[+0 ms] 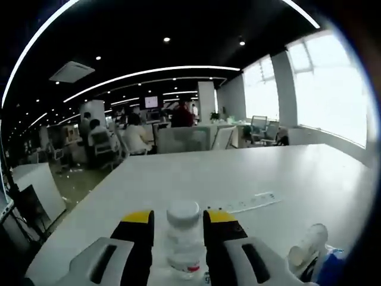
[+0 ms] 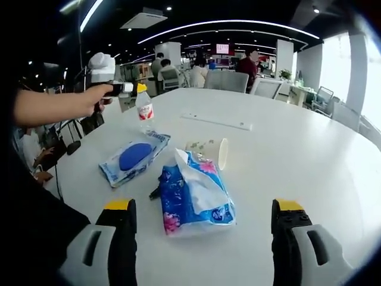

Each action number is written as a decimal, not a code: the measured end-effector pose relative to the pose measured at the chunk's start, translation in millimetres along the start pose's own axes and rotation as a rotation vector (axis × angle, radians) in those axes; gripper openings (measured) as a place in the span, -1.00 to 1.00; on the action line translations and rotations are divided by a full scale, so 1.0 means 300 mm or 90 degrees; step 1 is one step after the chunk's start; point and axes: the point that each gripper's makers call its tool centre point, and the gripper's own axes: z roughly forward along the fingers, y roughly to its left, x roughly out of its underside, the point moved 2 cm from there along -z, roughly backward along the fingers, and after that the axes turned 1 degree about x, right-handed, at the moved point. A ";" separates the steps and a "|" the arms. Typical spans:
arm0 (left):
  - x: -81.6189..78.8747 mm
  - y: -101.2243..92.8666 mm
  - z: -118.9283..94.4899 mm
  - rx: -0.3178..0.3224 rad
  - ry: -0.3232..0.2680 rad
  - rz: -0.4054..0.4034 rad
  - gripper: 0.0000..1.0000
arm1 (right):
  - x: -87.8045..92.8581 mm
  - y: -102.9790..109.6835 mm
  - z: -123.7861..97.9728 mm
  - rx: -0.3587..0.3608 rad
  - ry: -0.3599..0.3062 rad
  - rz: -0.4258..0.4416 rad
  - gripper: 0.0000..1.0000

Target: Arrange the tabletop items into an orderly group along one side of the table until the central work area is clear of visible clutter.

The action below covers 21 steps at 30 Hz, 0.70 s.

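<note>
In the left gripper view the left gripper [image 1: 177, 229] has its yellow-tipped jaws closed narrowly on a small clear bottle [image 1: 183, 238] with a white cap and a red-and-white label; what is in it cannot be told. The bottle stands upright on the white table [image 1: 238, 173], at its near left edge. Farther along the table lies a white power strip [image 1: 255, 201]. At the lower right a paper cup [image 1: 308, 242] lies on its side, mouth away from the camera, next to a bit of blue packaging.

In the right gripper view the right gripper [image 2: 202, 223] holds its jaws wide apart with nothing between them, just above the table. Right before it lies a crumpled blue tissue pack [image 2: 193, 193] with a floral print, white tissue bulging from its torn top. Just beyond it, the paper cup [image 2: 209, 152] rests on its side, its open mouth to the right; nothing shows inside. To the left lies a flat wet-wipes pack [image 2: 134, 157] with a dark blue oval lid. At far left a person's hand [image 2: 95, 98] holds the other gripper at the bottle [image 2: 144, 107].
</note>
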 end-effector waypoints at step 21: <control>0.012 -0.016 0.044 -0.004 -0.032 0.001 -0.57 | 0.049 -0.003 -0.004 0.004 0.025 0.004 0.77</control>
